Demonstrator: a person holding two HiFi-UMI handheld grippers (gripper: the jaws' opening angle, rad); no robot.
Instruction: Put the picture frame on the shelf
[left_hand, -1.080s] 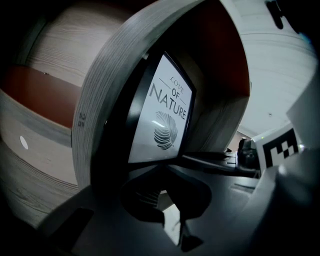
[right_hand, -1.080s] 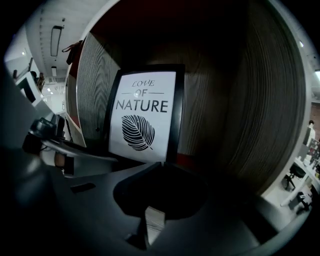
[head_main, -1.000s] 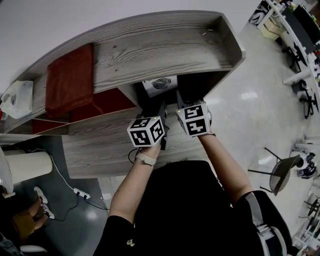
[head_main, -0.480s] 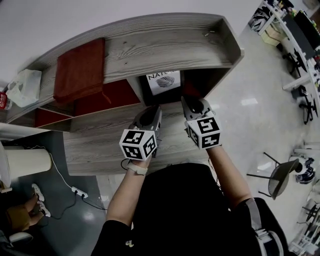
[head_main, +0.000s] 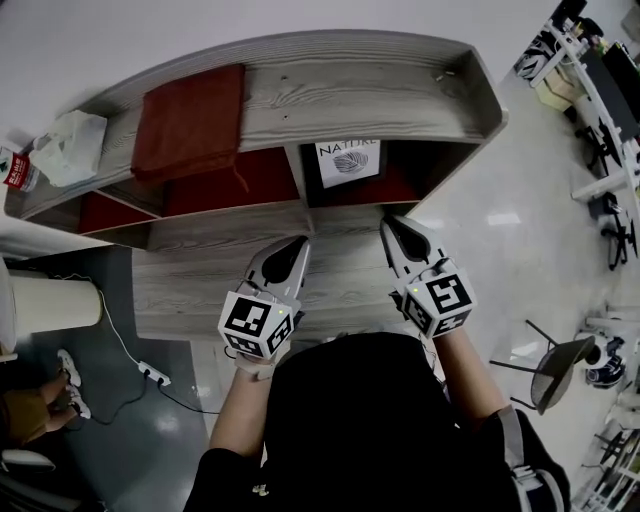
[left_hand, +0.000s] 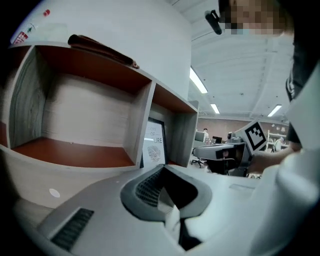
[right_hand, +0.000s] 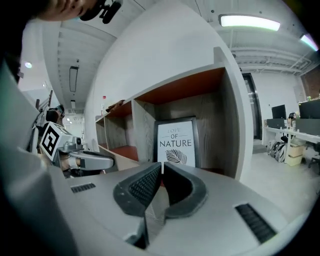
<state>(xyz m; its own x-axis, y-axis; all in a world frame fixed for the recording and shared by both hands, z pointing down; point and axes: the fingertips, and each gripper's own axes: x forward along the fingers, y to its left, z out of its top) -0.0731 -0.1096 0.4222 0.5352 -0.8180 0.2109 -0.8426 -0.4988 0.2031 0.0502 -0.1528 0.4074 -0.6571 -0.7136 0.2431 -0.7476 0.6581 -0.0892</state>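
The picture frame (head_main: 347, 162) has a black border and a white print with a leaf. It stands upright in the right-hand compartment of the grey wood shelf (head_main: 300, 95), also seen as the frame (right_hand: 176, 142) and the frame (left_hand: 154, 143) in the gripper views. My left gripper (head_main: 297, 245) and right gripper (head_main: 388, 224) are both drawn back from the shelf over its lower board, each shut with nothing between the jaws. In their own views the left gripper (left_hand: 162, 170) and right gripper (right_hand: 162, 167) point toward the frame.
A folded dark red cloth (head_main: 190, 120) lies on the shelf top, with a white plastic bag (head_main: 68, 147) at its left end. A cable and power strip (head_main: 150, 375) lie on the floor at left. A chair (head_main: 562, 365) stands at right.
Both grippers have pulled back out of the shelf compartment toward me, leaving the frame standing inside. The head view has shifted so more of the frame shows.
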